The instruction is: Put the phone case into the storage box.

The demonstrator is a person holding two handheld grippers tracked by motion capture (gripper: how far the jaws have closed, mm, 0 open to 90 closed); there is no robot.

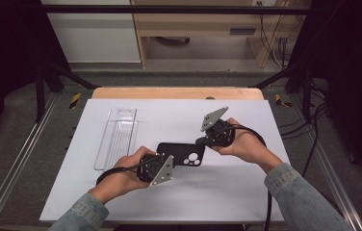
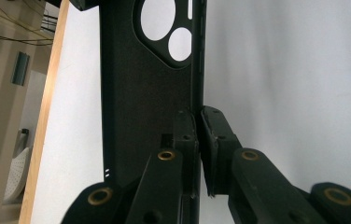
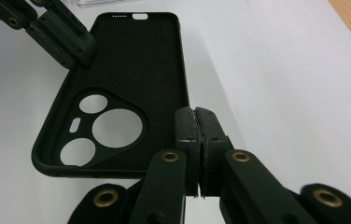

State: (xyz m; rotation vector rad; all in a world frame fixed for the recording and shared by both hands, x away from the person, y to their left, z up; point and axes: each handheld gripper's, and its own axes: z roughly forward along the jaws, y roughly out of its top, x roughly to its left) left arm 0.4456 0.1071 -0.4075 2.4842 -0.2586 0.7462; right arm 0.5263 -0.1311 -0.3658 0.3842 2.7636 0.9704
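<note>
- Both grippers are gripping the black phone case point(image 1: 181, 154), which is being held just above the white desk point(image 1: 227, 192) near its middle, inner side up.
- The left gripper point(image 2: 198, 122) is pinching one long side wall of the case, its fingers closed on the rim, one inside the shell and one outside.
- The right gripper point(image 3: 195, 122) is clamping the side wall at the end with the camera cutouts, its fingers pressed tight together on the thin edge.
- To do this step well, I judge both hands should be keeping the case level and the grips firm but gentle, since the soft wall could be bending or slipping out.
- A clear plastic tray point(image 1: 116, 137) is lying well apart on the desk's left side.
- The desk is sitting inside a dark frame, with a pale wooden cabinet point(image 1: 203, 24) and cables standing beyond it.
</note>
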